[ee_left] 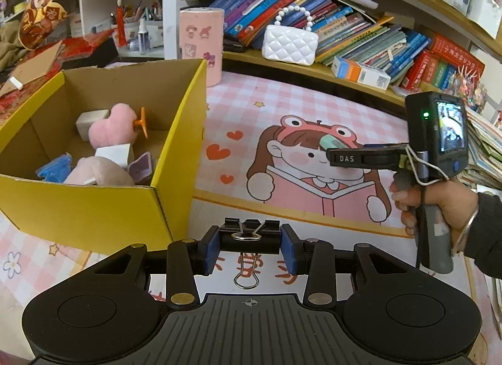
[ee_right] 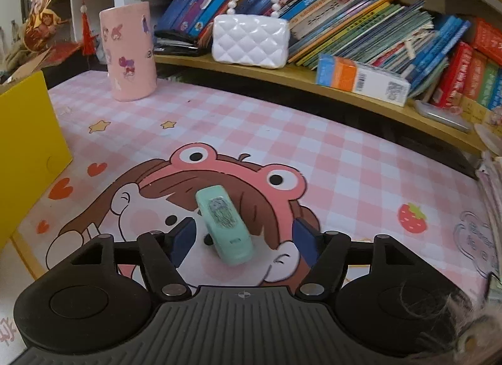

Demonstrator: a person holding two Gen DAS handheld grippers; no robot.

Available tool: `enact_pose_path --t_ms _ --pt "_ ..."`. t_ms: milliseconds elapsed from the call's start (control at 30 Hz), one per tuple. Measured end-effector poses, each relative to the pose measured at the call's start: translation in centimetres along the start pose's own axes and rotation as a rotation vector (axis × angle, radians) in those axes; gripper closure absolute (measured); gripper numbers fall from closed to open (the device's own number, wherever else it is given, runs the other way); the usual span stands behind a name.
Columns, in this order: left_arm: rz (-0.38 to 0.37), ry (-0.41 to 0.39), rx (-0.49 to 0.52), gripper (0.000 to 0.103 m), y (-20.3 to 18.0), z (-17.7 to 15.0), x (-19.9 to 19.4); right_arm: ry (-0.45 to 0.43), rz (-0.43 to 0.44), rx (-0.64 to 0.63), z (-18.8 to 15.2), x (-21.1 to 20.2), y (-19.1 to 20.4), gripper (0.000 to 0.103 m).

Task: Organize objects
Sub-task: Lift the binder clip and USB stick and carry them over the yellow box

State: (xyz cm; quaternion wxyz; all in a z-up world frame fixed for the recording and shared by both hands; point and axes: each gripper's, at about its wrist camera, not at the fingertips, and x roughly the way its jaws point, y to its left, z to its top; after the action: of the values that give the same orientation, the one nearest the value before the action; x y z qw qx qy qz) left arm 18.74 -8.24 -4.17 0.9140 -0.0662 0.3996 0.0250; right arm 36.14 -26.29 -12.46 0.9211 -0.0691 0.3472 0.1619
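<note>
My left gripper [ee_left: 249,247] is shut on a black binder clip [ee_left: 249,235], held just right of the open yellow cardboard box [ee_left: 94,202]. The box holds a pink heart plush [ee_left: 111,128], white blocks and other small toys. My right gripper [ee_right: 244,241] is open, its blue pads on either side of a mint-green correction tape dispenser [ee_right: 224,224] lying on the pink cartoon desk mat [ee_right: 345,161]. In the left wrist view the right gripper [ee_left: 337,153] is at the right, low over the mat, with the mint-green dispenser [ee_left: 332,142] at its tip.
A pink cylindrical holder [ee_right: 127,51] stands at the back left of the mat. A white quilted purse [ee_right: 251,40] and rows of books [ee_right: 376,29] fill the shelf behind. A box of tissues or cards [ee_right: 360,81] lies on the shelf edge.
</note>
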Motion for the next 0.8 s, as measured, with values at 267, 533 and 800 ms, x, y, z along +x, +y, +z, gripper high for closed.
enact_pose_path --t_ms 267,533,800 --pt "0.003 -0.021 0.001 0.064 0.0 0.3 -0.5 0.009 0.043 -0.003 0.3 0.7 0.3 0.080" --pt "-0.024 -0.045 0.014 0.064 -0.1 0.2 -1.4 -0.011 0.008 0.132 0.0 -2.5 -0.1 0.080" --pt "-0.069 -0.052 0.040 0.064 0.5 -0.8 -2.2 -0.030 -0.016 0.220 -1.5 -8.4 1.7 0.080"
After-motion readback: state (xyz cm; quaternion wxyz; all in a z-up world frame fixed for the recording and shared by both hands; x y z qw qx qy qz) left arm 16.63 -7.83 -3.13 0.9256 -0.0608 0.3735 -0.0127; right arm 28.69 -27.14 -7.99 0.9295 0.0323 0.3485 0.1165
